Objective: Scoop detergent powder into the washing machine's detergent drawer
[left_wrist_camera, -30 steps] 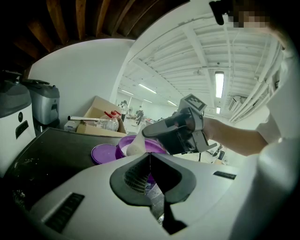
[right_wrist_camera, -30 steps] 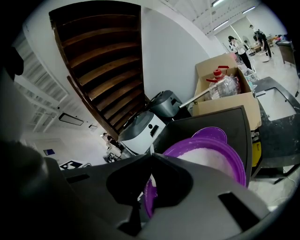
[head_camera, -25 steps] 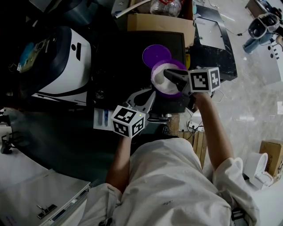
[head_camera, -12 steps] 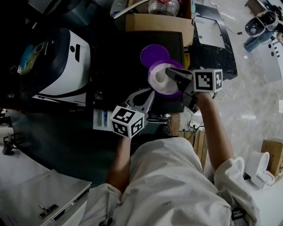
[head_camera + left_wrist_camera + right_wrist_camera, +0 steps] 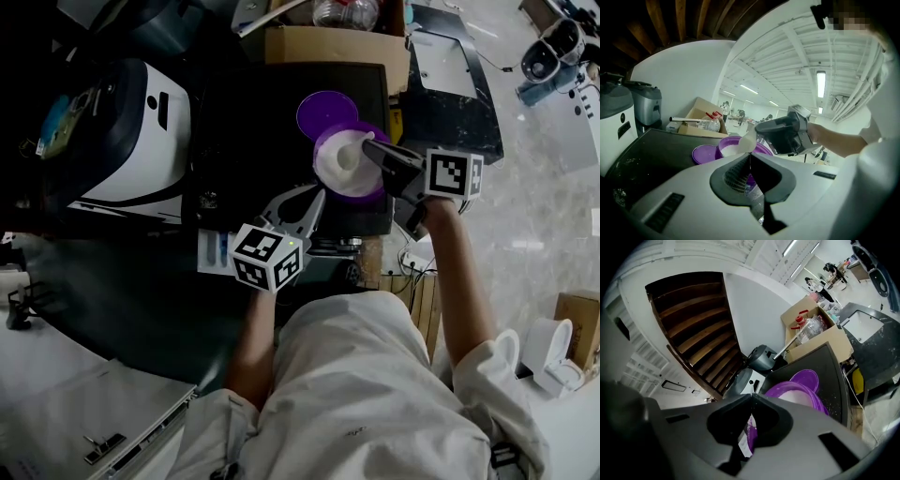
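Detergent powder in open purple tub on dark top, we note right gripper clamped on white scoop over tub, left gripper jaws together, empty, beside tub, appliance sticker unreadable.

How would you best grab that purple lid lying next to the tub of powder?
I'd pinch the lid by its far rim, coming down from above: it lies flat on the dark top, and its near edge is crowded by the purple tub, where the right gripper holds the scoop.
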A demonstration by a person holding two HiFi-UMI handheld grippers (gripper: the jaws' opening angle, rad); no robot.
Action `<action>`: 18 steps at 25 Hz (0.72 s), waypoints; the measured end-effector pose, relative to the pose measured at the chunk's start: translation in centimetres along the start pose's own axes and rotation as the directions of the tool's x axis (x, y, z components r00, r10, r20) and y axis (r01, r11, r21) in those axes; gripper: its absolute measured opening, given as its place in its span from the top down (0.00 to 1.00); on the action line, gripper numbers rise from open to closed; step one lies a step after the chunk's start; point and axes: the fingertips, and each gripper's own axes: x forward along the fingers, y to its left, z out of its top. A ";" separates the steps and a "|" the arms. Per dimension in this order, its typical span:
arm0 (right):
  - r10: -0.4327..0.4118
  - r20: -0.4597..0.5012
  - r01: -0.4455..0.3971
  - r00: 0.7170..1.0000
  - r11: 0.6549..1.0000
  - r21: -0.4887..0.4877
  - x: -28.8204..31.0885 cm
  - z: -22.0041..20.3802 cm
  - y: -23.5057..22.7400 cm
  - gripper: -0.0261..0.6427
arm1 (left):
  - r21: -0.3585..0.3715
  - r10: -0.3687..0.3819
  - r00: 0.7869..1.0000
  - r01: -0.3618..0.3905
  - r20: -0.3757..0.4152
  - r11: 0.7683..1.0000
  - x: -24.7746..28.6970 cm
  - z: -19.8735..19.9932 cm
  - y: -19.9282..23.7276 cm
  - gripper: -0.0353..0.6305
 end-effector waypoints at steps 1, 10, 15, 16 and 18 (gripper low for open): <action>0.002 0.010 -0.002 1.000 1.000 0.007 -0.1 0.1 0.0 0.95 | -0.001 0.001 1.000 -0.001 0.002 1.000 -0.1 0.0 0.1 0.92; 0.057 0.104 -0.065 0.993 0.995 0.081 -1.1 0.5 1.7 0.95 | -0.012 0.000 1.000 0.000 0.020 1.000 -1.7 0.0 0.3 0.92; 0.081 0.127 -0.091 0.989 0.993 0.077 -1.1 0.6 3.1 0.95 | -0.020 0.001 0.999 -0.001 0.032 1.000 -2.7 0.0 0.5 0.92; 0.090 0.132 -0.101 0.987 0.992 0.078 -1.0 0.5 3.4 0.95 | -0.022 0.002 0.999 -0.001 0.033 1.000 -2.9 0.0 0.6 0.92; 0.105 0.138 -0.117 0.985 0.990 0.084 -0.7 0.3 4.1 0.95 | -0.025 0.004 0.999 -0.003 0.035 1.000 -3.4 -0.1 0.8 0.92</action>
